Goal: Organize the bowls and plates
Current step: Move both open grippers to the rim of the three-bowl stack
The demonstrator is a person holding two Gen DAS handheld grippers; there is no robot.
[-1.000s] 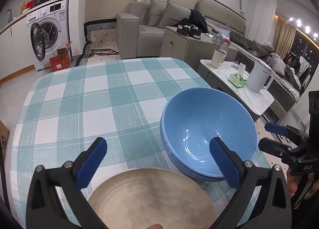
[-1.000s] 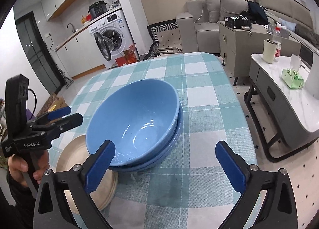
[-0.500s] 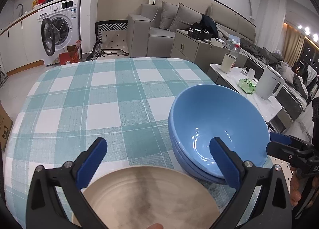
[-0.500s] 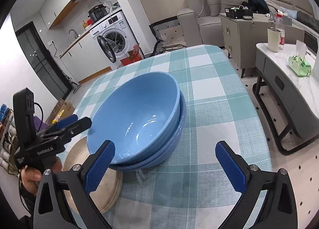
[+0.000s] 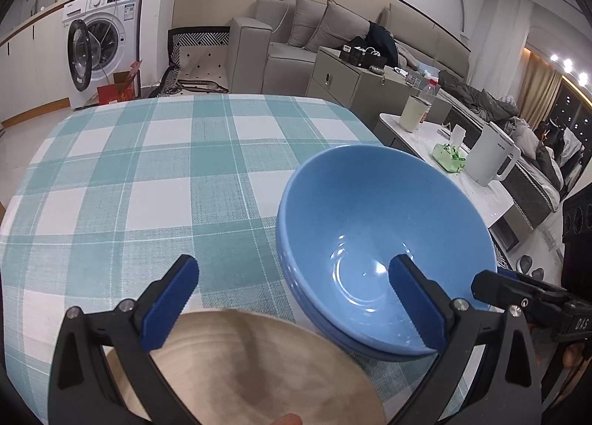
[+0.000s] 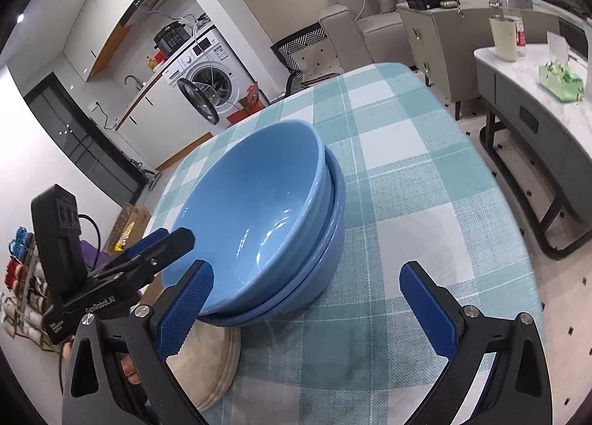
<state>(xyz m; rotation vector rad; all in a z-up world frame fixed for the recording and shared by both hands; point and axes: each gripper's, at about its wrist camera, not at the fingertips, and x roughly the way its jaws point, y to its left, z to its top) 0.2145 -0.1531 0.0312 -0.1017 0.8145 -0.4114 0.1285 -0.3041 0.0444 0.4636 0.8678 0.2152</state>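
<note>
A stack of blue bowls stands on the checked tablecloth near the table's right edge. A beige plate lies at the near edge, just left of the bowls. My left gripper hovers open above the plate's far rim, its right finger over the bowls' near rim. In the right wrist view my right gripper is open in front of the bowls, its left finger close to their near side. Each gripper shows in the other's view, the right gripper and the left gripper.
A white side table with a kettle, a cup and a green tissue pack stands right of the table. A sofa, a grey cabinet and a washing machine are beyond.
Both grippers have drawn back and tilted a little; the bowls and plate look larger and have not moved on the cloth. Both grippers stay open.
</note>
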